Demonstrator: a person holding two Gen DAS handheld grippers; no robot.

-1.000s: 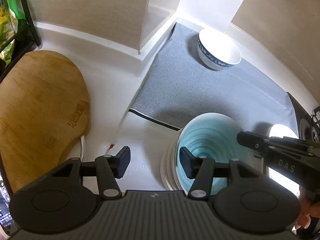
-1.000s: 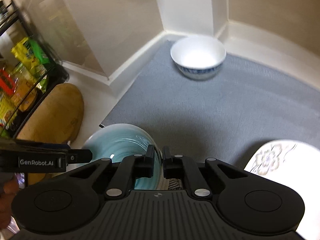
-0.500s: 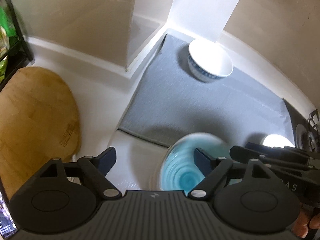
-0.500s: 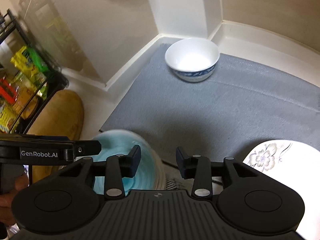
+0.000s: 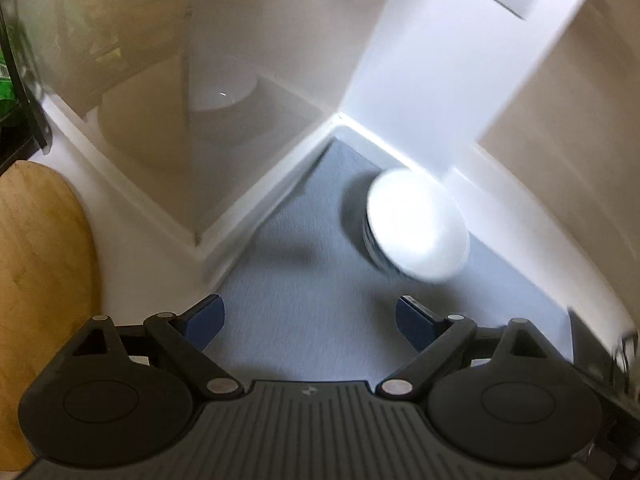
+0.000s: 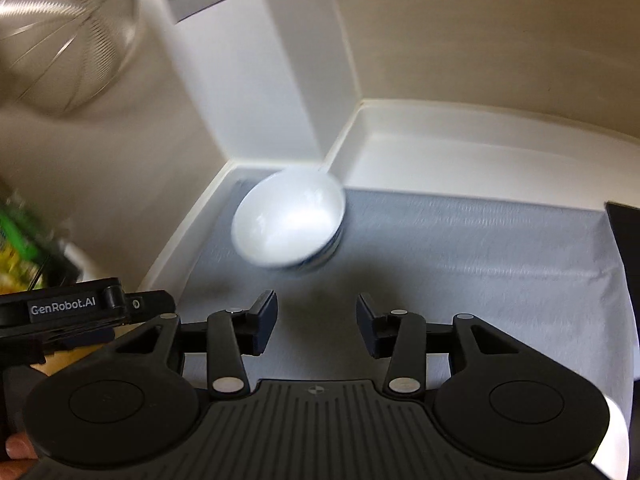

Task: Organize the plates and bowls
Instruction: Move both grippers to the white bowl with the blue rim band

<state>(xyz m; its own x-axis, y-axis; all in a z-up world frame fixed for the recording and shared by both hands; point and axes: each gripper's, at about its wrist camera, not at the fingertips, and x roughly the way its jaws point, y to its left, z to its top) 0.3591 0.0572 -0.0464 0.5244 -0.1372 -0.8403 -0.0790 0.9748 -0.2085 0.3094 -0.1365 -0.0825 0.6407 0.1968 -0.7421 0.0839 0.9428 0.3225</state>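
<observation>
A white bowl with a blue band [image 6: 288, 224] is sitting alone on the grey mat [image 6: 480, 248] near the corner of the white counter, not yet stacked with anything, so the sorting is probably still partway; no other plates or bowls are showing clearly in these blurred views. The left gripper [image 5: 310, 320] has just been opening, its jaws now standing wide apart over bare mat with nothing between them. The right gripper [image 6: 316, 324] has also just been opening, its jaws moderately apart, holding nothing, with the bowl lying beyond its tips.
</observation>
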